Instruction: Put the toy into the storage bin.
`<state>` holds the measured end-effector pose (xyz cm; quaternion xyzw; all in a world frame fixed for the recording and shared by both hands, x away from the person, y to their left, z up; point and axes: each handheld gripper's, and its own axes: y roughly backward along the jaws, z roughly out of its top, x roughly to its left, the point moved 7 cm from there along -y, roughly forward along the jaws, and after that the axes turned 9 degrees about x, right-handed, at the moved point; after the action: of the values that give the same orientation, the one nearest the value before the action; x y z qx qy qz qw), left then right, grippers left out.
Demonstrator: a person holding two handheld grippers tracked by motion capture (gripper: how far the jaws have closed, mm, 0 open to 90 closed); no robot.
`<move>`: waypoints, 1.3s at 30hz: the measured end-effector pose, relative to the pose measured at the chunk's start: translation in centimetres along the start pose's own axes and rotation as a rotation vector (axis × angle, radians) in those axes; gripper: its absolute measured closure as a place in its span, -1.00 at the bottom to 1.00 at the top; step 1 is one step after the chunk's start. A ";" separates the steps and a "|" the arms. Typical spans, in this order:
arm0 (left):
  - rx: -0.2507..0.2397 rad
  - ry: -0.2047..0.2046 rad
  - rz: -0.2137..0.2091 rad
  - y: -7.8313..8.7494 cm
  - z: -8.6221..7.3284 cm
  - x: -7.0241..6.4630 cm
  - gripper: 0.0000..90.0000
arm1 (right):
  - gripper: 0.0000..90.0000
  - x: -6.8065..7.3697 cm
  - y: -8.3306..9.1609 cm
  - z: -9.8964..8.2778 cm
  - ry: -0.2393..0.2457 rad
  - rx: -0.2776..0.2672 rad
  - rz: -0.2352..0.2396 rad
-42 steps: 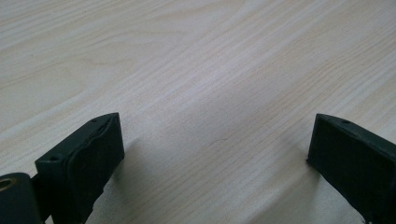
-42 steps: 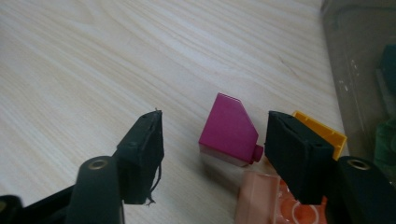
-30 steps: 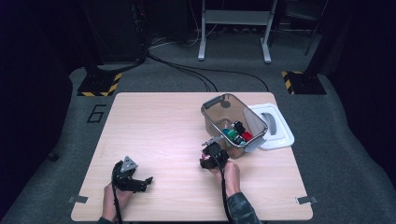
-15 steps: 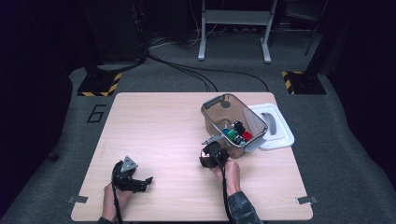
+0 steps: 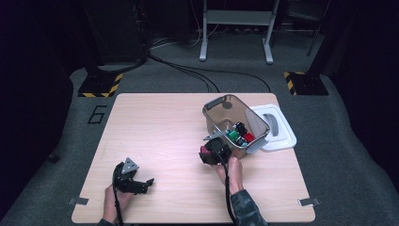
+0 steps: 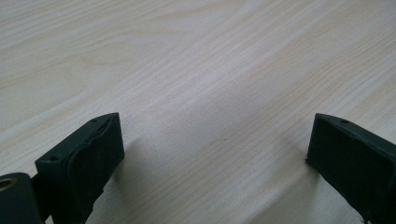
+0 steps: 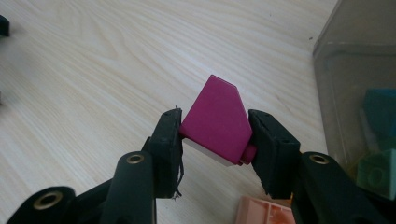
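My right gripper [image 7: 215,128] is shut on a magenta block [image 7: 216,119] with a slanted top, held off the wooden table [image 5: 164,127]. Its jaws have just been closing on that block. From the high view the right gripper [image 5: 208,155] hangs just left of the front corner of a clear brown bin [image 5: 205,115], with the magenta block [image 5: 204,150] at its tip. My left gripper [image 5: 143,184] rests near the table's front left. Its jaws stand wide open over bare wood [image 6: 212,149] with nothing between them.
The bin holds several small blocks, among them a green one [image 5: 233,135], a red one [image 5: 248,137] and a teal one [image 7: 380,112]. A white lid [image 5: 277,127] lies to the bin's right. A salmon piece [image 7: 261,212] lies under the right gripper.
My right gripper has lifted slightly off the table with the magenta block in it. The left gripper has stayed where it was.
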<state>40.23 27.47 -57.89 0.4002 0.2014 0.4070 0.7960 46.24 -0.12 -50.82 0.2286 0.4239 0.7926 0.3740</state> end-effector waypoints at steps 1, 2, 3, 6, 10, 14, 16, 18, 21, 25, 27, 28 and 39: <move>0.000 0.000 0.000 0.0 0.0 0.0 -0.92 | 0.24 0.1 0.2 0.2 0.003 -0.005 -0.003; 0.000 0.000 0.000 0.0 0.0 0.0 -0.92 | 0.24 0.1 0.3 0.3 0.011 -0.010 -0.005; -0.001 0.000 0.000 0.0 0.0 0.0 -0.92 | 0.24 0.1 0.6 0.5 0.013 -0.017 -0.001; -0.001 0.000 0.000 0.0 0.0 0.0 -0.92 | 0.24 0.1 1.3 0.8 0.015 -0.026 -0.001; -0.001 0.000 0.000 0.0 0.0 0.0 -0.92 | 0.24 -0.2 2.7 1.3 0.018 -0.042 -0.006; -0.001 0.000 0.002 0.0 0.0 0.0 -0.92 | 0.24 -0.7 4.1 2.0 0.013 -0.072 -0.003; -0.001 -0.001 0.001 0.0 0.0 0.0 -0.92 | 0.24 -1.1 4.8 2.4 0.010 -0.083 -0.009; -0.001 0.000 0.001 0.0 0.0 0.0 -0.92 | 0.24 -1.3 5.4 2.7 0.008 -0.097 -0.010; -0.001 -0.001 0.001 0.0 0.0 0.0 -0.92 | 0.24 -1.7 6.5 3.5 0.012 -0.115 -0.016; -0.001 -0.001 0.001 0.0 0.0 0.0 -0.92 | 0.24 -2.2 7.7 4.1 0.006 -0.126 -0.029; -0.001 -0.001 0.001 0.0 0.0 0.0 -0.92 | 0.24 -2.5 8.1 4.2 -0.006 -0.130 -0.029; -0.001 -0.001 0.001 0.0 0.0 0.0 -0.92 | 0.24 -2.7 8.4 4.3 -0.006 -0.134 -0.035; -0.001 0.000 0.001 0.0 0.0 0.0 -0.92 | 0.24 -4.8 10.2 4.9 -0.030 -0.172 -0.057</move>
<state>40.23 27.46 -57.89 0.4000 0.2009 0.4073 0.7961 48.46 -5.16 -39.87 0.1953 0.3549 0.8117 0.4208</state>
